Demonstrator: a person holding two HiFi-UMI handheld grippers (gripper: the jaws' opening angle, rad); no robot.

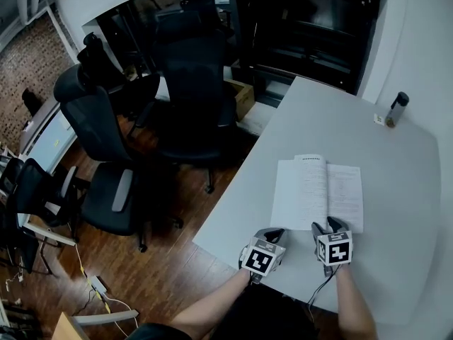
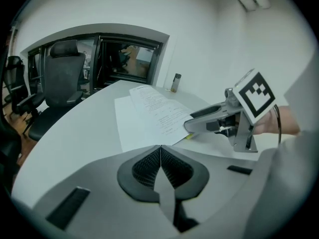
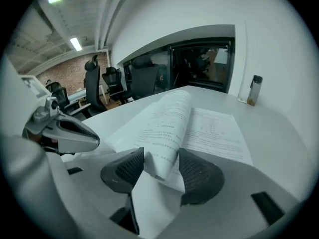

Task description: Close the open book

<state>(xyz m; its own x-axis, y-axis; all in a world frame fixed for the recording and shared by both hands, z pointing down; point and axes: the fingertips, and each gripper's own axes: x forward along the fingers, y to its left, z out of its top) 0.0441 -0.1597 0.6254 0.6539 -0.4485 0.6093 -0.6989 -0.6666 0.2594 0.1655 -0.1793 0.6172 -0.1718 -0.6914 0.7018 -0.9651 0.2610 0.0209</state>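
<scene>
A pale grey table (image 1: 396, 183) with a rounded far edge fills the right of the head view. Near its far right corner a dark bottle (image 1: 397, 109) with a lighter cap stands upright. A small white item (image 1: 379, 120) lies just beside it; what it is cannot be told. Left of the table, 2 black office chairs stand on a wooden floor (image 1: 177, 261): 1 high-backed chair (image 1: 192, 69) near the table's far end, the other chair (image 1: 95, 129) further left. A cardboard box (image 1: 243, 96) sits between the high-backed chair and the table. A brick wall (image 1: 28, 62) shows at far left, dark glazing (image 1: 311, 27) lies beyond the table, and cables (image 1: 99, 289) trail across the floor.
</scene>
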